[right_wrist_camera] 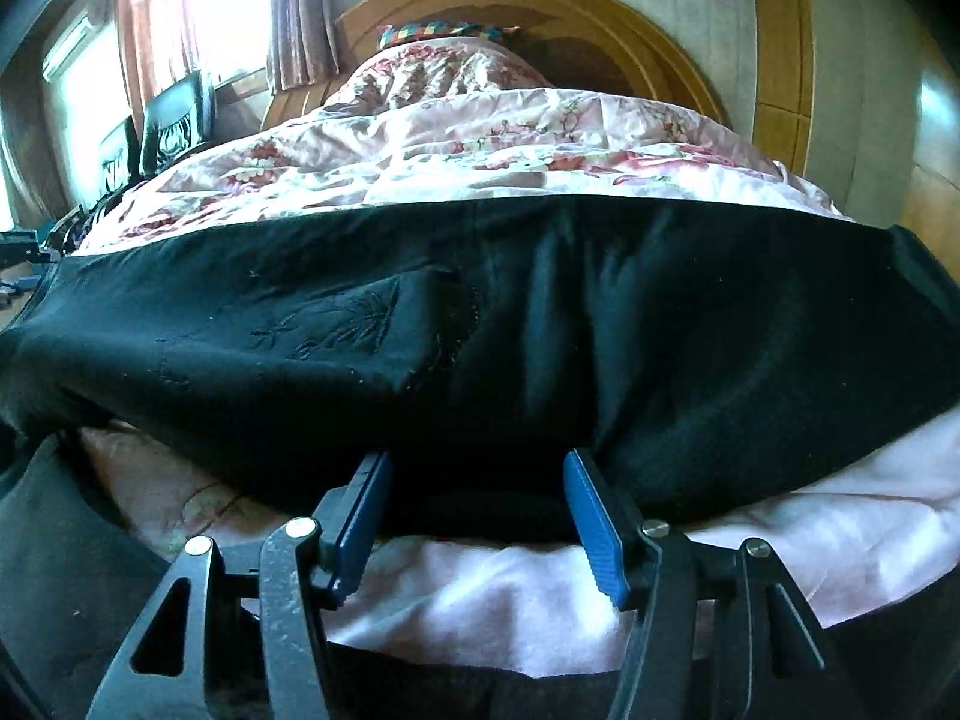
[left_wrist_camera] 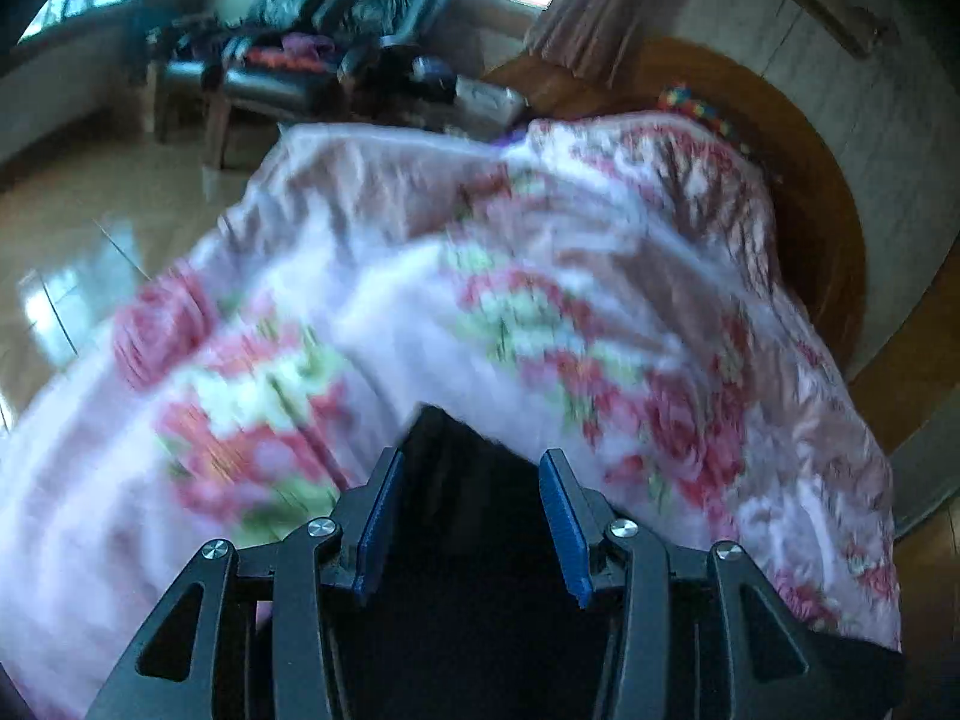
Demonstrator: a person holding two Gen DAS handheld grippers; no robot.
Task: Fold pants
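Black pants (right_wrist_camera: 480, 312) lie spread across the floral quilt (right_wrist_camera: 480, 132) on the bed, with an embroidered back pocket (right_wrist_camera: 354, 324) facing up. My right gripper (right_wrist_camera: 477, 468) is open, its blue pads (right_wrist_camera: 591, 516) either side of the near edge of the pants. In the left wrist view, a corner of the black pants (left_wrist_camera: 468, 540) lies between the blue pads (left_wrist_camera: 564, 516) of my left gripper (left_wrist_camera: 471, 468), which is open. The left view is blurred by motion.
The wooden headboard (right_wrist_camera: 600, 6) and a multicoloured pillow (right_wrist_camera: 444, 33) stand at the far end of the bed. A dark table with clutter (left_wrist_camera: 312, 60) and a tiled floor (left_wrist_camera: 78, 228) lie left of the bed. Curtained windows (right_wrist_camera: 228, 6) are at the left.
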